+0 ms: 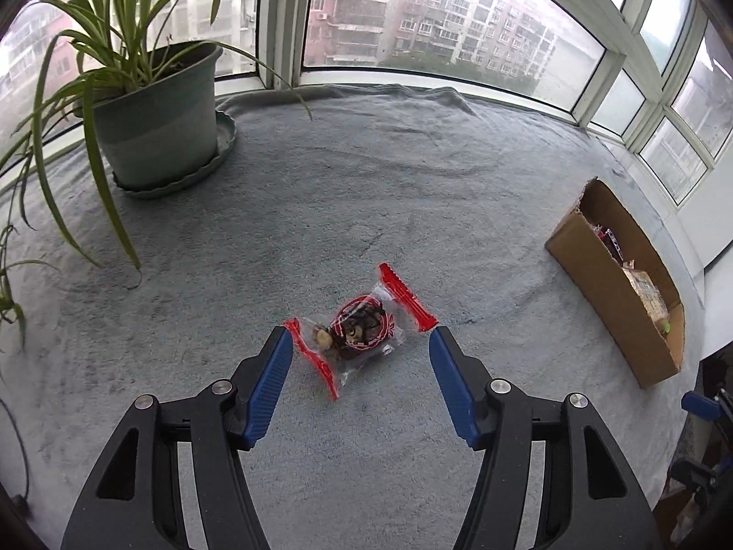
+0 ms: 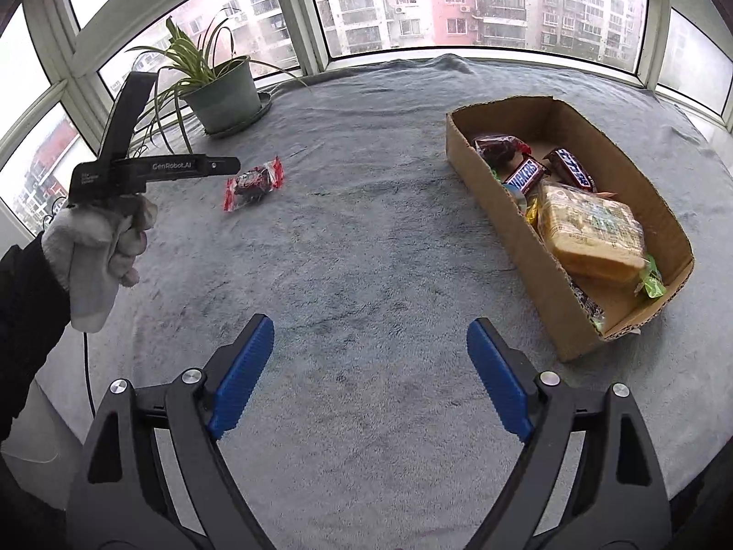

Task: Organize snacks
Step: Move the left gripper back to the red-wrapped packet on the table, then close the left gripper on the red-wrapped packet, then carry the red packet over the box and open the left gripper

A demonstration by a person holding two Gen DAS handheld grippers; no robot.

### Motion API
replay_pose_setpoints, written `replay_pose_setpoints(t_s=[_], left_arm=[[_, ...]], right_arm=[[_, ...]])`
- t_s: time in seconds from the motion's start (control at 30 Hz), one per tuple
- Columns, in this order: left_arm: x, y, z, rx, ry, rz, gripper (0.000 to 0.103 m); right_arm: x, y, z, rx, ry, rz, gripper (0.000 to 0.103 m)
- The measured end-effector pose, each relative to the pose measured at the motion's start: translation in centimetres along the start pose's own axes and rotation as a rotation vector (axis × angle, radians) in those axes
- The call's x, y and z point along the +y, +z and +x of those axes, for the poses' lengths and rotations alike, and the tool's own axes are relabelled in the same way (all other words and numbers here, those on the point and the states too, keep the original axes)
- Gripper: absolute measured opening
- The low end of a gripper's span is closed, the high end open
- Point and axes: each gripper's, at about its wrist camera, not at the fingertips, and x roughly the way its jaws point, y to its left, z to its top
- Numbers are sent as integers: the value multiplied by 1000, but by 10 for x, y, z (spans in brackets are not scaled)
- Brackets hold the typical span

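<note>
A clear snack packet with red ends (image 1: 359, 327) lies on the grey cloth, just in front of and between the tips of my open left gripper (image 1: 360, 338). The packet also shows in the right wrist view (image 2: 253, 182), with the left gripper body (image 2: 151, 169) held above and to its left by a gloved hand. My right gripper (image 2: 370, 330) is open and empty above bare cloth. A cardboard box (image 2: 499, 224) to its right holds Snickers bars (image 2: 527, 174), a wrapped bread packet (image 2: 591, 233) and other snacks. The box also shows in the left wrist view (image 1: 595, 284).
A potted spider plant (image 1: 155, 123) on a saucer stands at the back left by the windows; it also shows in the right wrist view (image 2: 224, 96). The grey cloth (image 2: 366, 238) covers the table, whose edge falls away at the right.
</note>
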Motion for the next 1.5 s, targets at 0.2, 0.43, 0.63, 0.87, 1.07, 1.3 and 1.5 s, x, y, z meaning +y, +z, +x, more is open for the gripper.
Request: replay_pose_setpoints(t_s=[0.2, 0.43, 0.63, 0.87, 1.07, 1.3, 1.5], left_arm=[[-10, 8, 21, 43, 21, 114, 62], [-16, 9, 45, 102, 48, 176, 62], [-20, 2, 56, 118, 72, 211, 56], [-16, 3, 60, 113, 85, 173, 35], [-18, 5, 58, 88, 95, 153, 32], [-30, 15, 41, 38, 54, 132, 32], [-61, 27, 25, -15, -3, 148, 32]], right_arm=[[3, -11, -6, 6, -5, 21, 89], [-5, -20, -13, 7, -4, 59, 89], [-10, -21, -13, 10, -4, 65, 89], [-14, -21, -12, 16, -3, 56, 89], [-17, -23, -11, 18, -2, 56, 89], [-27, -21, -12, 8, -5, 63, 89], [-33, -21, -13, 5, -13, 55, 89]])
